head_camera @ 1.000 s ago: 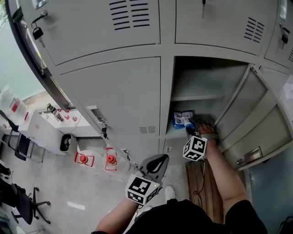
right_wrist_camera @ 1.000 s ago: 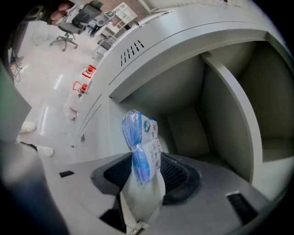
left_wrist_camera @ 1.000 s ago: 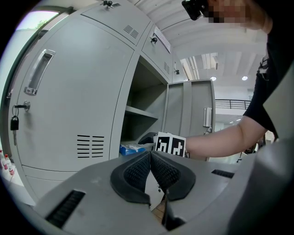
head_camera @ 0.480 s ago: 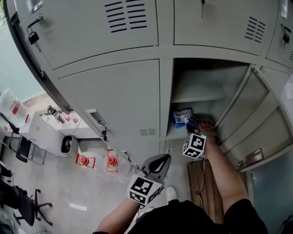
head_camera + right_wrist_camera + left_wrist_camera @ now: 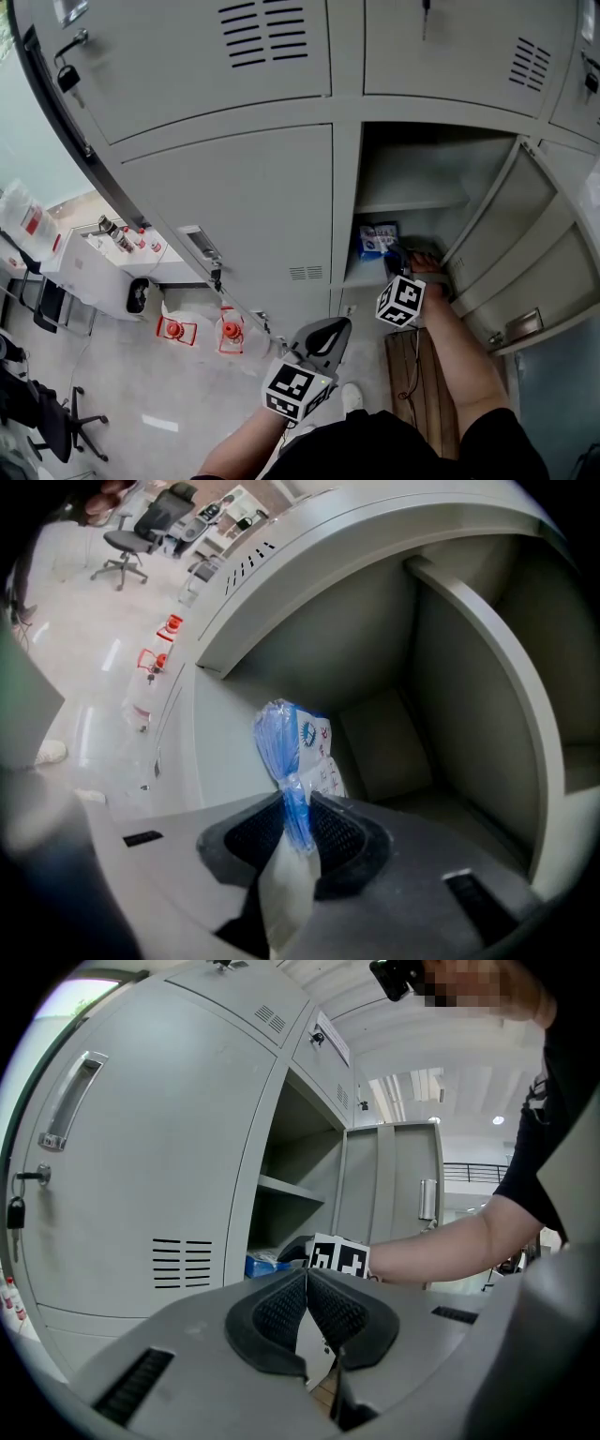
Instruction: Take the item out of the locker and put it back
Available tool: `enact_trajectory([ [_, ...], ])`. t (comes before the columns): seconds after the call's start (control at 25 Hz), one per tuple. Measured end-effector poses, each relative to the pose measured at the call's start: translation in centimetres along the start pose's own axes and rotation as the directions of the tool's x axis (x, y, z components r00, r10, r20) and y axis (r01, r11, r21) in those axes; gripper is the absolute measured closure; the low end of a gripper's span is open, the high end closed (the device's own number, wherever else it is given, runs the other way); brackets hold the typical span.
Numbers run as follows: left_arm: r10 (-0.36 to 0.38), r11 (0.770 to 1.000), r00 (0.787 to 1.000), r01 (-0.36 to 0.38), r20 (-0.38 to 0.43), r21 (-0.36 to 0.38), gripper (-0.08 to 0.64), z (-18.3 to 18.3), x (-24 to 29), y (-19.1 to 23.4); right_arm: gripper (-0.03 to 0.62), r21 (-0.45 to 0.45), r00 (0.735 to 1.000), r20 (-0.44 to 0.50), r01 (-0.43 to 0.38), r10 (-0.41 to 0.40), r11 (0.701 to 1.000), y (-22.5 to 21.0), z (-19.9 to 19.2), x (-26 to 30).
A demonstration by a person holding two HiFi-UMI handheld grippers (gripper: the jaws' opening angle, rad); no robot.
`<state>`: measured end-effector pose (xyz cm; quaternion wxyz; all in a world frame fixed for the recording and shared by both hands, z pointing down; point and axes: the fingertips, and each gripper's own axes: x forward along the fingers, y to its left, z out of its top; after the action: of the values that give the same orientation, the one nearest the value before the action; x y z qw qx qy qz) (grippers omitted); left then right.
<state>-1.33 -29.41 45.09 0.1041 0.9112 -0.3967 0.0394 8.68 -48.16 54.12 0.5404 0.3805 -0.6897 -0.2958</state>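
The locker compartment (image 5: 412,169) stands open, its door (image 5: 511,248) swung out to the right. A blue and white plastic packet (image 5: 377,238) lies on the compartment floor below a shelf (image 5: 412,200). My right gripper (image 5: 399,261) reaches inside, its jaws closing, and the pads pinch the packet's (image 5: 292,738) crimped blue edge. In the right gripper view the right gripper (image 5: 298,810) has the packet standing up between its pads. My left gripper (image 5: 326,330) hangs low outside the lockers, away from the compartment. In its own view the left gripper (image 5: 307,1281) is shut with nothing between the pads.
Closed locker doors (image 5: 234,197) fill the left and top, one with a padlock (image 5: 67,75). Red-topped bottles (image 5: 199,328) stand on the floor at the left near a white cabinet (image 5: 94,267). An office chair (image 5: 47,422) is at the lower left, a wooden board (image 5: 417,375) below the open locker.
The right gripper has stayed at the packet inside the locker while the view shifted slightly. The left gripper has barely moved.
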Motion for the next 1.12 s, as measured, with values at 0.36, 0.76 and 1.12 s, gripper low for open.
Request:
enact_trajectory([
  [0.36,-0.001,1.0,1.0,0.001,-0.003,0.011,0.543,-0.1,-1.7,-0.2,0.451,0.062,1.0,-0.002,0.008,-0.007,0.998,0.5,0.0,-1.7],
  [0.76,-0.023,1.0,1.0,0.023,-0.001,0.018,0.543,-0.2,-5.5,-1.4,0.453,0.189,0.998,-0.012,0.07,-0.069,0.979,1.3,0.2,-7.2],
  [1.12,-0.075,0.997,0.997,0.075,-0.011,0.013,0.543,-1.4,-10.1,-3.8,0.453,0.478,0.993,0.048,0.075,-0.11,0.875,3.0,1.6,-15.6],
])
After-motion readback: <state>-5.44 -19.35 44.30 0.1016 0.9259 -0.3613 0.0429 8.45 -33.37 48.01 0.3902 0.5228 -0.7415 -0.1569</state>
